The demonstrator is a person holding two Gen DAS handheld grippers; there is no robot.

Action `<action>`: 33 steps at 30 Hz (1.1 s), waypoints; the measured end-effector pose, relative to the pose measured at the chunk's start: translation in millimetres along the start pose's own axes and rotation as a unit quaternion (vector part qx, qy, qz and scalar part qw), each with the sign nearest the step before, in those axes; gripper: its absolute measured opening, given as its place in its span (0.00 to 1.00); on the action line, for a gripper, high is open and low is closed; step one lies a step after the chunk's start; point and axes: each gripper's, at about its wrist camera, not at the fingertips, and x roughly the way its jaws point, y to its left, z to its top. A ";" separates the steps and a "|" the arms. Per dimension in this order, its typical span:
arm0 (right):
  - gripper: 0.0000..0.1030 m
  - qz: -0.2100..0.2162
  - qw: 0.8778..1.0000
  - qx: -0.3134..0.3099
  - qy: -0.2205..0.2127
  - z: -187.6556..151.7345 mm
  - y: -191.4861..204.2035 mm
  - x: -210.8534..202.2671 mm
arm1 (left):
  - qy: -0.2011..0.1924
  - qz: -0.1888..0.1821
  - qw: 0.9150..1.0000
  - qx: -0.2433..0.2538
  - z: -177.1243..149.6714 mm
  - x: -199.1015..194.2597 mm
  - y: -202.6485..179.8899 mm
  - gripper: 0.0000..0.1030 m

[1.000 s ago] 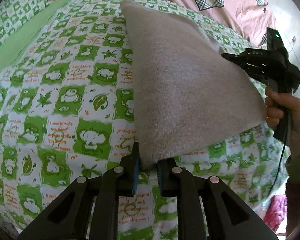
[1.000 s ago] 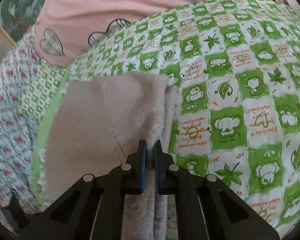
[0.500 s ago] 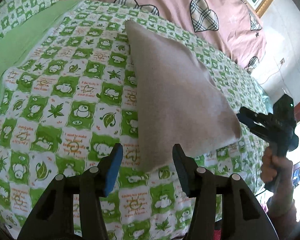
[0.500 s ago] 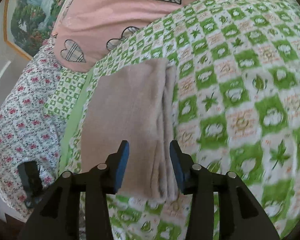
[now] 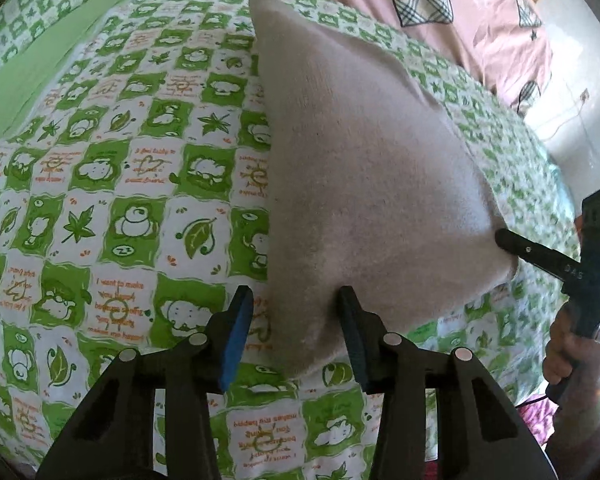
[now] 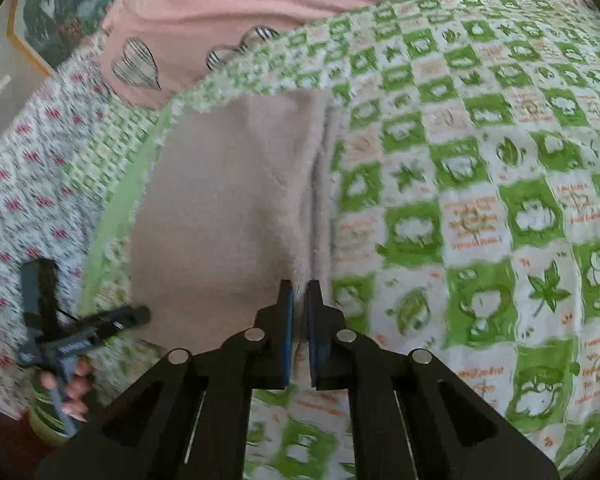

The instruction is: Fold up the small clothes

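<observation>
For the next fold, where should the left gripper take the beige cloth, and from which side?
Best guess: the near corner of the beige cloth, approached from the near edge. The cloth lies flat on the green checked sheet, and that corner already sits between the open fingers of the left gripper, whose jaws have just been closing. The right gripper is shut on the other near corner.

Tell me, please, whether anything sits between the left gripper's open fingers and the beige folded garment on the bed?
Nothing visible does. The left gripper straddles the near corner of the beige garment, jaws apart, with only the green checked bedsheet beneath.
</observation>
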 end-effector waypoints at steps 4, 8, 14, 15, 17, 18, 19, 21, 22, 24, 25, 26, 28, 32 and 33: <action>0.07 -0.004 1.000 0.006 -0.003 0.6 -2.7 2.9 | 0.004 0.006 1.000 0.008 -4.1 2.3 -2.7 0.42; 0.07 -0.013 1.000 -0.008 0.002 0.4 -0.4 1.8 | 0.004 0.009 1.000 0.013 -4.0 3.0 -4.6 0.41; 0.10 0.010 1.000 0.017 0.009 0.0 -6.3 4.5 | 0.004 0.012 1.000 0.017 -0.2 7.4 -10.8 0.41; 0.12 0.017 1.000 0.024 0.008 -0.3 -7.5 2.9 | 0.003 0.008 1.000 0.016 1.2 4.9 -9.8 0.42; 0.22 0.029 0.999 0.040 0.006 1.2 -11.5 -2.4 | -0.001 -0.004 1.000 0.008 4.6 -1.0 -4.9 0.44; 0.24 0.033 0.998 0.047 0.000 3.4 -13.5 -6.8 | -0.005 -0.008 1.000 0.004 7.7 -4.6 -1.4 0.46; 0.28 0.038 0.998 0.052 -0.005 5.2 -14.6 -9.5 | -0.009 -0.011 1.000 0.002 11.3 -7.3 1.1 0.47; 0.35 0.055 0.996 0.065 -0.016 14.7 -18.5 -13.0 | -0.018 -0.015 1.000 -0.002 22.6 -11.6 7.1 0.51; 0.38 0.057 0.996 0.066 -0.020 20.2 -19.7 -12.9 | -0.022 -0.016 1.000 -0.005 28.3 -12.6 9.6 0.52; 0.41 0.057 0.996 0.065 -0.027 34.6 -20.3 -9.7 | -0.028 -0.020 0.999 -0.013 45.2 -12.2 15.8 0.55; 0.43 0.062 0.996 0.065 -0.030 44.5 -20.8 -5.9 | -0.030 -0.023 0.999 -0.015 52.9 -11.2 17.7 0.56; 0.44 0.065 0.995 0.065 -0.031 52.3 -20.4 -2.6 | -0.033 -0.028 0.999 -0.016 61.1 -9.9 19.0 0.59; 0.47 0.074 0.995 0.066 -0.033 72.3 -20.3 8.4 | -0.039 -0.030 0.999 -0.015 79.2 -5.7 21.5 0.63; 0.52 0.090 0.993 0.075 -0.030 105.6 -22.2 33.9 | -0.042 -0.045 0.998 -0.022 112.7 7.6 21.8 0.65; 0.52 0.094 0.992 0.077 -0.027 112.8 -22.4 41.3 | -0.043 -0.045 0.998 -0.024 121.1 12.1 21.3 0.65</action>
